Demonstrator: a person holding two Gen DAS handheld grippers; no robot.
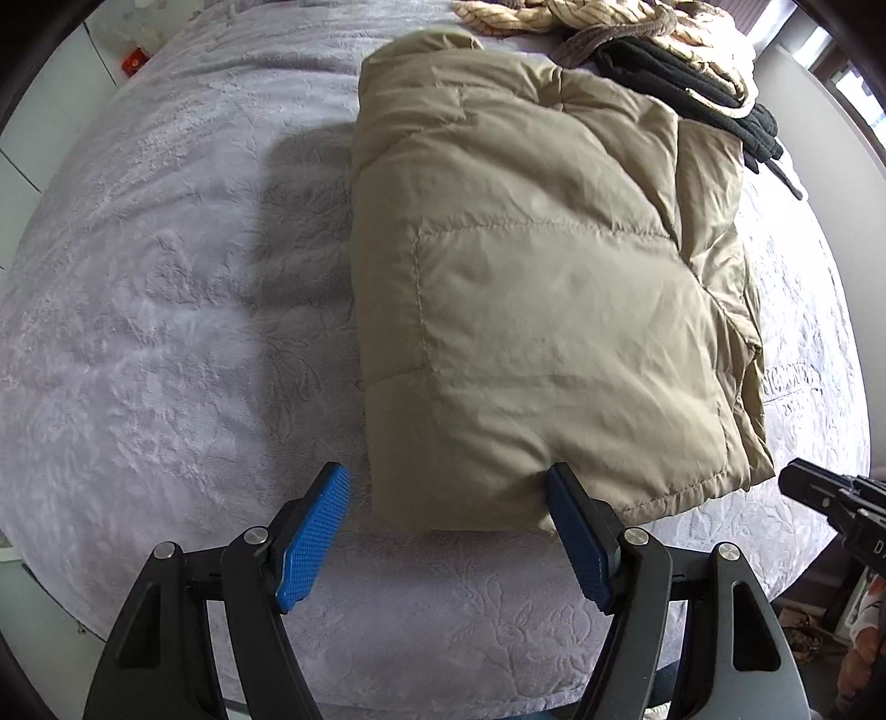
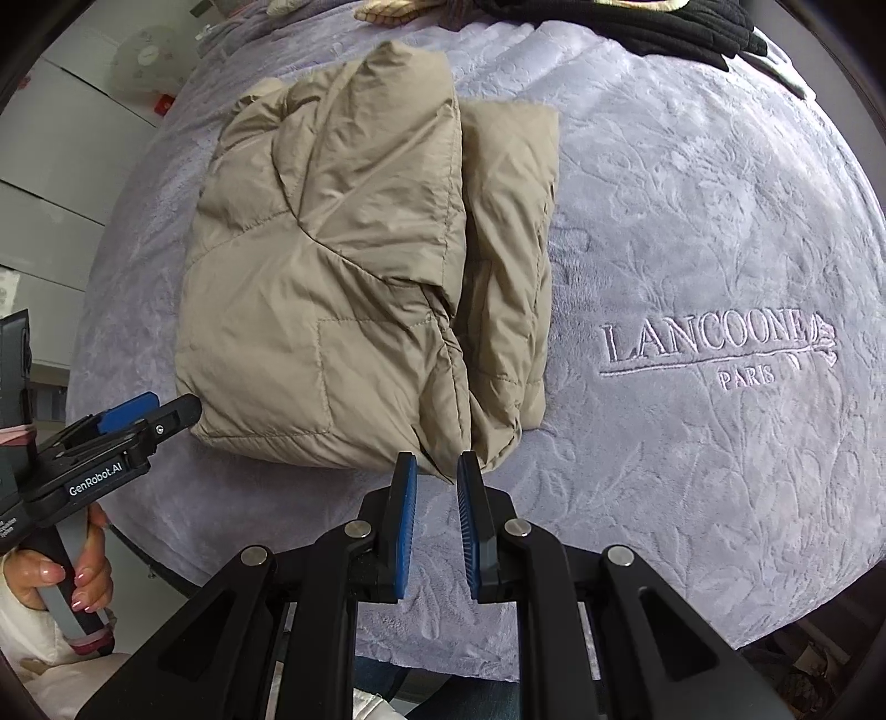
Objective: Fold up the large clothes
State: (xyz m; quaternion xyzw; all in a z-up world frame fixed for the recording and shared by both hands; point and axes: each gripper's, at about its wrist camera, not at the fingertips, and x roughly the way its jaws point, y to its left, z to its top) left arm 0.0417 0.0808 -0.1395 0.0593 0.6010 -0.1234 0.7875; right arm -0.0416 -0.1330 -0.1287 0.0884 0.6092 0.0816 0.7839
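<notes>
1. The khaki padded jacket [image 1: 531, 288] lies folded into a thick rectangular bundle on the bed, resting on a lilac plush blanket [image 1: 166, 310] with an embossed leaf pattern. In the right wrist view a narrower folded part lies along the bundle's right side, partly under the main fold.

2. The left gripper [image 1: 448, 498] is at the bundle's near edge with its jaws spread wide. The right blue pad [image 1: 576, 531] touches the near hem of the jacket; the left pad stands clear over the blanket, just beside the bundle's corner. Nothing is pinched between them.

3. The right gripper [image 2: 436, 471] is at the near right corner of the bundle. Its jaws stand close together with a narrow gap, and no cloth shows between the pads; the tips sit just in front of the jacket's edge, and whether they touch it I cannot tell.

4. In the right wrist view a hand [image 2: 66, 576] grips the handle of the left gripper at the lower left.

5. On the blanket to the right of the jacket are embroidered the words "LANCOONE PARIS" [image 2: 714, 343].

6. At the far end of the bed lie a black garment [image 1: 692, 83] and a cream striped one [image 1: 531, 16], well apart from the grippers; the black one is just beside the jacket's far corner.
</notes>
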